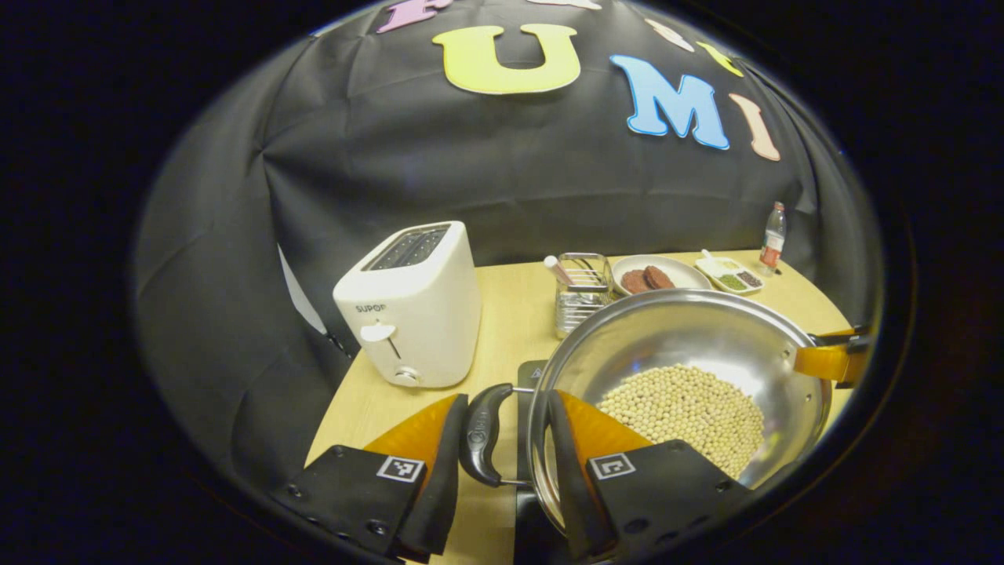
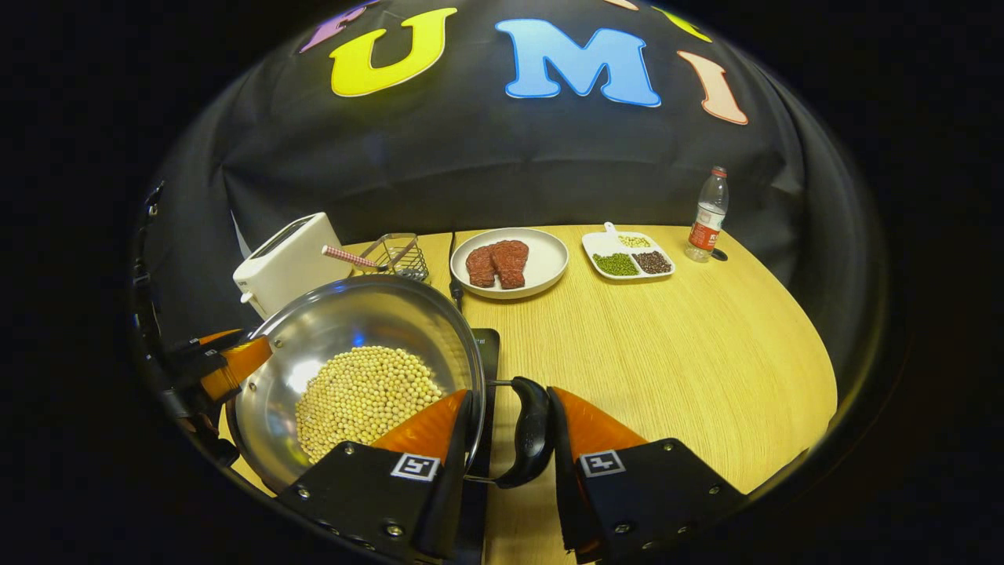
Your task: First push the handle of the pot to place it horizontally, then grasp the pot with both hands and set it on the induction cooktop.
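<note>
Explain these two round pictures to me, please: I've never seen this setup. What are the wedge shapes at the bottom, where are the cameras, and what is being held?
Each picture comes from a fisheye camera riding on a hand-held two-finger gripper, looking along its fingers. Those wedges are the fingers. In the left gripper view, the left gripper straddles one black side handle of a steel pot holding pale beans. In the right gripper view, the right gripper straddles the opposite handle. Whether the fingers press the handles I cannot tell. A dark cooktop peeks out beneath the pot. On the wooden table stand a white toaster, a wire rack, a plate of meat, a divided dish and a bottle.
</note>
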`<state>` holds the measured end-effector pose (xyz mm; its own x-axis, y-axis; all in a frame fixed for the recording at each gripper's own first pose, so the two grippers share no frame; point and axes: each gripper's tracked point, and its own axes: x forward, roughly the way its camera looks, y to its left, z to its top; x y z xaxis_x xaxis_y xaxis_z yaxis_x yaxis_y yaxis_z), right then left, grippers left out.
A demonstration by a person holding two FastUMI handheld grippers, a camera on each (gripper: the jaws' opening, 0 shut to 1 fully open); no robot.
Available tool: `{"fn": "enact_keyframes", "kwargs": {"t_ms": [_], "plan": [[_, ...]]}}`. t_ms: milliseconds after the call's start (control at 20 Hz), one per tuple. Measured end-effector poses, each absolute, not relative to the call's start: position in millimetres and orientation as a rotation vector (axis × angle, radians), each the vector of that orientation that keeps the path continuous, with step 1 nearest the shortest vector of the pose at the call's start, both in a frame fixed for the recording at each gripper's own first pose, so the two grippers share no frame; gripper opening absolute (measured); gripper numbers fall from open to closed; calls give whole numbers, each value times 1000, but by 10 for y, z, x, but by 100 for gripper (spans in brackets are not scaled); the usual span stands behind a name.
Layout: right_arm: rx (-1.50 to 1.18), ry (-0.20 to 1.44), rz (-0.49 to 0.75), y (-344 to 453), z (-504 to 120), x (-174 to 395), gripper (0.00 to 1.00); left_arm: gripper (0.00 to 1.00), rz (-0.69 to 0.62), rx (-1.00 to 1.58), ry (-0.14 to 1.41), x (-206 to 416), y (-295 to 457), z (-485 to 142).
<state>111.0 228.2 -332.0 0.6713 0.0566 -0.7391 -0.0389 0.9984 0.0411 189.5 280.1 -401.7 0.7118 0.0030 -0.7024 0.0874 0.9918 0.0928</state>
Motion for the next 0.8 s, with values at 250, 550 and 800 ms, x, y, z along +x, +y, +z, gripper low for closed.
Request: {"fn": "enact_keyframes", "kwargs": {"t_ms": [250, 550, 800], "plan": [[17, 757, 98, 2285, -3115, 1095, 65, 83, 51, 93, 698, 1921, 2923, -3807], [-48, 581, 84, 1756, -2507, 1108, 97, 98, 103, 36, 532, 1899, 2733, -2946], [-126, 418, 88, 1079, -1856, 906, 96, 98, 64, 44, 375, 1809, 2166, -2062]]}}
